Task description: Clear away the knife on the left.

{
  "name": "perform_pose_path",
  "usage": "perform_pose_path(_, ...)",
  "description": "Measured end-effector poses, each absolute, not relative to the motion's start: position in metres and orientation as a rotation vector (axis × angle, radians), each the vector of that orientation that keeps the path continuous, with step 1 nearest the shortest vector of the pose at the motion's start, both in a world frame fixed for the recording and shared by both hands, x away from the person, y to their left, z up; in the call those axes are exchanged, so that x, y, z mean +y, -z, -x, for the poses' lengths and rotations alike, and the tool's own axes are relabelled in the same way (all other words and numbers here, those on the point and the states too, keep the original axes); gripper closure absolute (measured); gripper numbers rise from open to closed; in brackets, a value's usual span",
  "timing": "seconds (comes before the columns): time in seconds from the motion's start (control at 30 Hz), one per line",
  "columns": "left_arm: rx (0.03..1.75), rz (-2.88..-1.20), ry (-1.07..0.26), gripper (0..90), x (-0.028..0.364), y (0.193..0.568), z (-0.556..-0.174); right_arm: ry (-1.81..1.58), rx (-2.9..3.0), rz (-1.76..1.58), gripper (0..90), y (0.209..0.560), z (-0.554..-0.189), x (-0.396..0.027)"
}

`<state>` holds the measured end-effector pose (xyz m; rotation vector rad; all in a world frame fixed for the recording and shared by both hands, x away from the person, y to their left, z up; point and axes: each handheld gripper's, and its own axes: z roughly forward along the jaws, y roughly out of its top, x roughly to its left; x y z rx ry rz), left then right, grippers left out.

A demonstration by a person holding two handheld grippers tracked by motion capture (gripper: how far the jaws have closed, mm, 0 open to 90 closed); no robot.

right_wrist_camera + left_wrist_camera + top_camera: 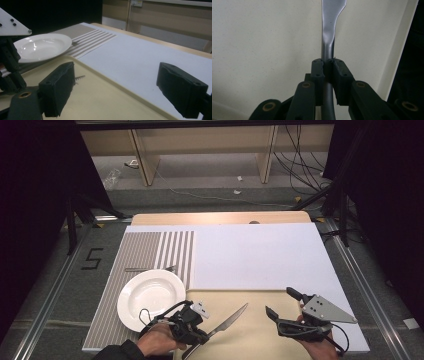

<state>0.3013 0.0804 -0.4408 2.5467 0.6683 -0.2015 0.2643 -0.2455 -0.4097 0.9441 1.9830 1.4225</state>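
Table knife (227, 321): clenched by its handle in my left gripper (327, 67), blade out over the beige tray (252, 340). My right gripper (280, 305) hangs released. A narrow, smooth handle may pivot or slip between the fingers.

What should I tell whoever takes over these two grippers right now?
Left gripper: shut on the knife handle, blade pointing up and right over the beige tray.
Right gripper: open, holding nothing, over the tray's right part.
Plate: on the striped mat, with a fork behind it.
Done: knife picked up.
Left: probably setting the knife beside the plate.
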Motion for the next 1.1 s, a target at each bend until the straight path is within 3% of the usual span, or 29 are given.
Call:
perform_pose_path(0.4,0.675,-2.593,0.258,79.3,0.066,0.45,-0.305,-1.42,1.986,-0.945,16.1,0.409,-0.264,-0.246)
perform_pose_path(1.1,0.707,-2.667,0.237,78.8,0.065,0.461,-0.302,-1.417,1.992,-0.942,16.1,0.409,-0.263,-0.246)
